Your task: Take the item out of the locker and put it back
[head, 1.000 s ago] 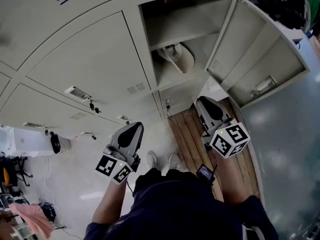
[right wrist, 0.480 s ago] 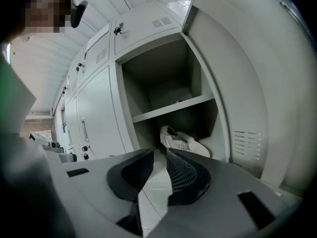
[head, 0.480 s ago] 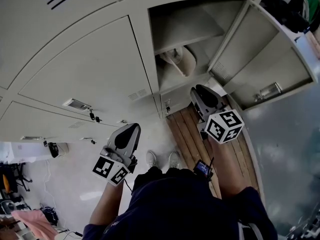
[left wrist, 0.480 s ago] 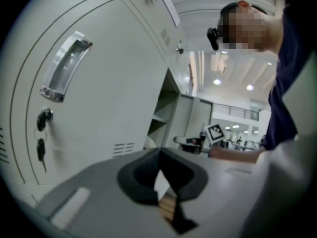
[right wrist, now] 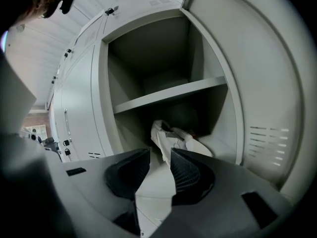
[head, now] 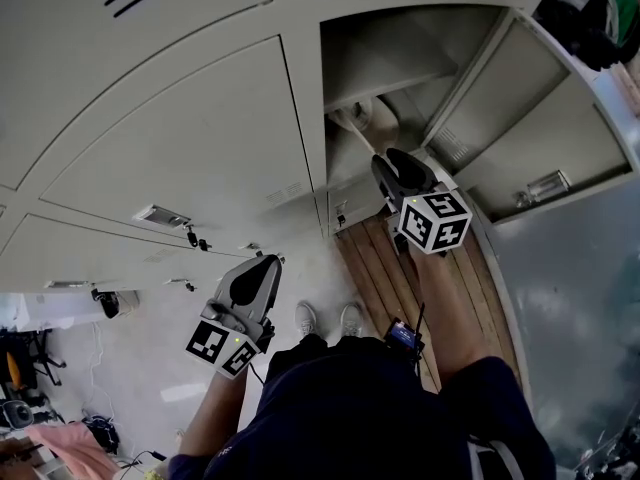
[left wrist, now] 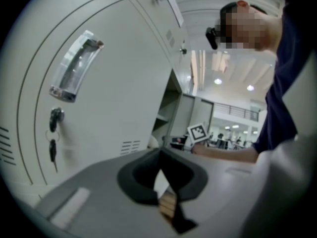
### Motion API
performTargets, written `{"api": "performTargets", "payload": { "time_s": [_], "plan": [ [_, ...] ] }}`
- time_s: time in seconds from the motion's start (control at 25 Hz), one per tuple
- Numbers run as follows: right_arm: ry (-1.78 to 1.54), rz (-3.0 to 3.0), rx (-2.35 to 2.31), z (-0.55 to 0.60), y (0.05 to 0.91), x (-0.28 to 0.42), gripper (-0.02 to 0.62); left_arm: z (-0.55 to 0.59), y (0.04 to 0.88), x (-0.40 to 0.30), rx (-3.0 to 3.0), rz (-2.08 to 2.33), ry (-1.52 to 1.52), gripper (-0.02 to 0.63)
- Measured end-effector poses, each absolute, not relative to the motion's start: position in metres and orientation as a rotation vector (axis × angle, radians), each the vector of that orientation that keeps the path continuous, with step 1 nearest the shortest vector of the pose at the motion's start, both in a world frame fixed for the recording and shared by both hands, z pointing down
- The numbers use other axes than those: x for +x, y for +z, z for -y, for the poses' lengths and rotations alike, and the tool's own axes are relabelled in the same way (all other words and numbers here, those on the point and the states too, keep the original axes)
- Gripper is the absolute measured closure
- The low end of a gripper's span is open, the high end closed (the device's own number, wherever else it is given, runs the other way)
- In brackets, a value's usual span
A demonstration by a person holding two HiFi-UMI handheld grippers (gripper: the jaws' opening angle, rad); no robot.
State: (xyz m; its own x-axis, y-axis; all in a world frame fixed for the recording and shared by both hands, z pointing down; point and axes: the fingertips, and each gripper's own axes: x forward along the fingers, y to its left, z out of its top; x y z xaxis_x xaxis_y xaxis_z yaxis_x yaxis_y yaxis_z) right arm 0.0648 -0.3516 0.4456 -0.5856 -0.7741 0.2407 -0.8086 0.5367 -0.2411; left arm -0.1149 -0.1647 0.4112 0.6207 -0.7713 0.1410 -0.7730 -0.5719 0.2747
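Note:
A crumpled white item (head: 358, 120) lies in the open locker (head: 430, 30), under its shelf (right wrist: 168, 95); the right gripper view shows the item (right wrist: 174, 139) just beyond the jaws. My right gripper (head: 388, 164) is at the locker's mouth, pointing in at the item. Its jaws are opening, with a clear gap and nothing between them (right wrist: 159, 155). My left gripper (head: 264, 262) hangs low on the left, away from the locker, facing closed doors. Its jaws meet at the tips and hold nothing (left wrist: 159, 151).
The locker's door (head: 545, 133) stands swung open on the right. Closed locker doors with handles (head: 160, 215) and hanging keys (head: 192, 238) fill the left. Below are a wooden floor strip (head: 372, 268) and the person's shoes (head: 303, 320).
The right gripper has risen from beside the door up to the locker's mouth, closer to the white item. The left gripper has barely moved.

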Motion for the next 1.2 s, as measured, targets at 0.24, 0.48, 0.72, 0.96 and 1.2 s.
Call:
{"api": "performTargets", "payload": {
  "time_s": [0.24, 0.48, 0.72, 0.96, 1.2],
  "plan": [
    [0.494, 2.629, 1.367, 0.375, 0.457, 0.053, 0.489, 0.162, 0.415, -0.126, 2.518, 1.264, 0.022, 0.601],
    [0.506, 2.592, 1.359, 0.391, 0.473, 0.043, 0.48, 0.16, 0.417, -0.131, 2.506, 1.276, 0.027, 0.603],
    [0.509, 2.575, 1.371, 0.399, 0.48, 0.04, 0.48, 0.156, 0.419, -0.136, 2.488, 1.292, 0.025, 0.601],
    [0.526, 2.562, 1.388, 0.406, 0.486, 0.039, 0.482, 0.153, 0.421, -0.139, 2.476, 1.303, 0.029, 0.603],
    [0.531, 2.566, 1.389, 0.409, 0.488, 0.037, 0.492, 0.151, 0.424, -0.142, 2.467, 1.311, 0.033, 0.601]
  ]
}}
